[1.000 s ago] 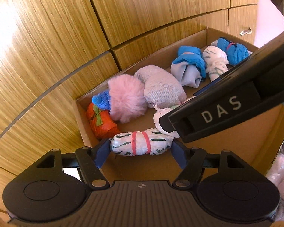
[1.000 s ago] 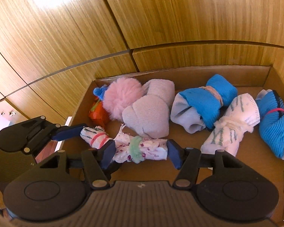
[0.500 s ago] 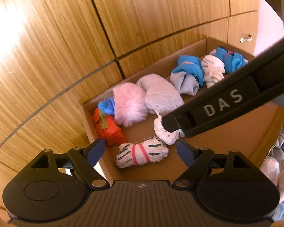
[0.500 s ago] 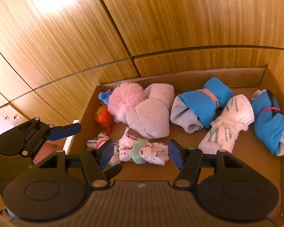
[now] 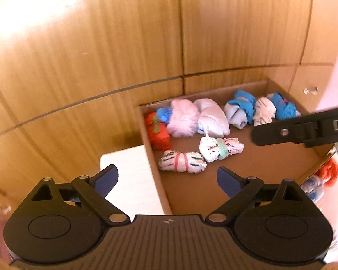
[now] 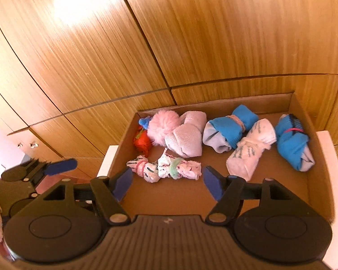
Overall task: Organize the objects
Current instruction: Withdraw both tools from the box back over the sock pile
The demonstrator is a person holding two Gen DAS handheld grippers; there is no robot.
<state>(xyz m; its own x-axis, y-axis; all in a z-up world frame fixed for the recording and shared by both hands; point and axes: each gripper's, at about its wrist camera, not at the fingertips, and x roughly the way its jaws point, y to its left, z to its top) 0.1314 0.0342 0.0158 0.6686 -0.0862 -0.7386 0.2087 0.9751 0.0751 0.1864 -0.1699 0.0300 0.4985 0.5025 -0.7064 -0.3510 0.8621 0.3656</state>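
Sock bundles [image 6: 166,168] lie in cardboard box [image 6: 317,171] — two nearest touching

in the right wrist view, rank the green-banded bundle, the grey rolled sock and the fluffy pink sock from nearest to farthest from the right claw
1. green-banded bundle, lying just ahead of the open right claw on the box floor.
2. grey rolled sock, behind the bundle, in the back row.
3. fluffy pink sock, farther back and left, near the box's back wall.
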